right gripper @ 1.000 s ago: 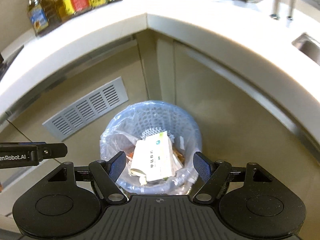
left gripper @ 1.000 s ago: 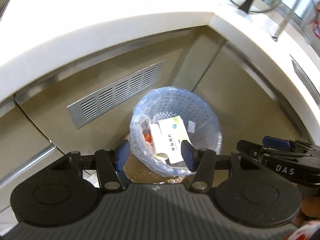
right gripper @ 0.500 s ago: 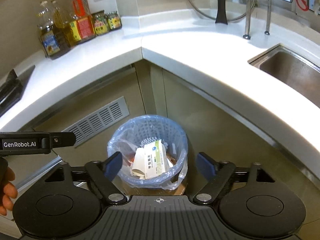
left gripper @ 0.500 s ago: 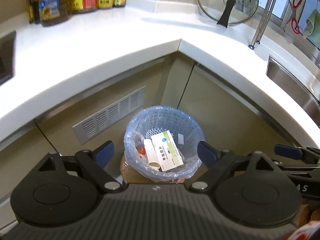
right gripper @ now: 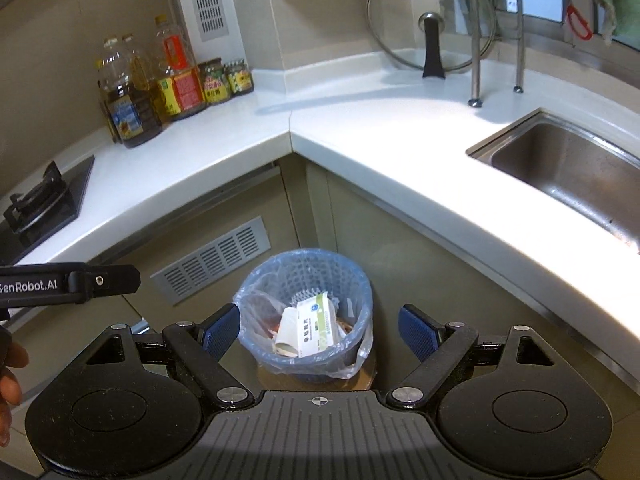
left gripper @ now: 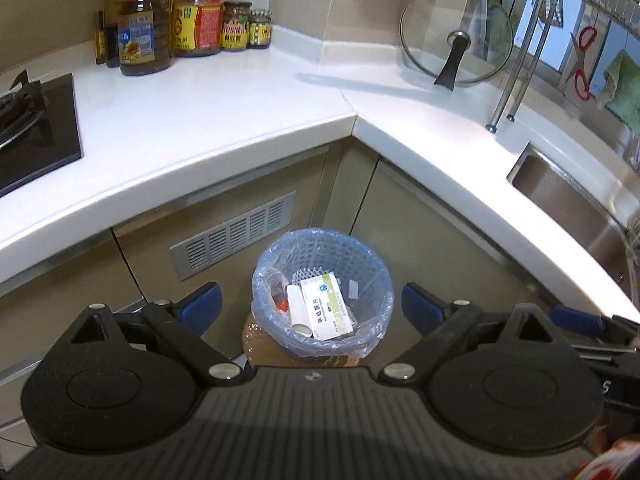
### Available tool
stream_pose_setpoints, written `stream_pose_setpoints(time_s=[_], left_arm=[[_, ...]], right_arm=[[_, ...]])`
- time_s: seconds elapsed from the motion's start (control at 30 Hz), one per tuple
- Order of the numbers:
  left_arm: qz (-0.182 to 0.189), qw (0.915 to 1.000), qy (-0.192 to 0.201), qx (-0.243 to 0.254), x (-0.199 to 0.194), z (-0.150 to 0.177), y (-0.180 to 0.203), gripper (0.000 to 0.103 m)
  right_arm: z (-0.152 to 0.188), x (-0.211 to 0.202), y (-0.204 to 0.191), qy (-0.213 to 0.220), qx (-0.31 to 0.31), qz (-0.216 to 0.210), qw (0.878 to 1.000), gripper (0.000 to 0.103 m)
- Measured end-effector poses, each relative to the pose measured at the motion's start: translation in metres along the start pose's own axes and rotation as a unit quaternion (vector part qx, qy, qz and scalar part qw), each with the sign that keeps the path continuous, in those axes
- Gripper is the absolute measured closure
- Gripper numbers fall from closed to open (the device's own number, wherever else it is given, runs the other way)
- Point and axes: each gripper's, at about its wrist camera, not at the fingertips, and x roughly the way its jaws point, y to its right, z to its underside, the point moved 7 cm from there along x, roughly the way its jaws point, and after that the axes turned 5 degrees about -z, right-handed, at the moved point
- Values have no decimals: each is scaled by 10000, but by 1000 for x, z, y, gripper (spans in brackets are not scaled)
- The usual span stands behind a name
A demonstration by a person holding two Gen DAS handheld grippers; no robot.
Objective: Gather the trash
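Observation:
A blue mesh waste bin (left gripper: 276, 264) lined with a clear bag stands on the floor in the corner under the counter. Inside lie a white-and-green medicine box (left gripper: 326, 308), a white tube (left gripper: 298, 306) and some orange scraps. My left gripper (left gripper: 310, 306) hovers high above the bin, its jaws opening with nothing between them. My right gripper (right gripper: 320, 330) hangs beside it over the same bin (right gripper: 304, 256) and box (right gripper: 316, 324), open and empty. Each gripper's side shows at the edge of the other's view.
A white L-shaped countertop (left gripper: 224, 120) wraps around the corner. On it are oil bottles and jars (left gripper: 180, 20), a black hob (left gripper: 36, 128), a glass lid (left gripper: 456, 36) and a steel sink (right gripper: 568, 168). A metal vent grille (left gripper: 232, 236) sits in the cabinet front. Cardboard (right gripper: 360, 376) lies under the bin.
Both grippers have risen and pulled back from the bin, so the countertop, bottles and sink have come into view. Both pairs of jaws have spread wider.

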Motion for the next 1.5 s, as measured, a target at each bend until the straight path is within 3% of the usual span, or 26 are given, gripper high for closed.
stream_pose_setpoints(time_s=[0.23,0.5,0.87,1.5], left_arm=[[192,9993,163,288,-21,-10,-7,8],[441,9982,87,395,-36,-4,-21,8],[256,9993,114,228,-42,-3,-26,8],[217,9987,243,383,-39,-7,-19,8]], right_arm=[[-6,-25,-19,312,191,318,9988,17],[1,-42,-47,419,161,495,9978,17],[-7,-33,-52,315,-113,254,9991,17],[-14,-32,-42,264,-137,276,9992,17]])
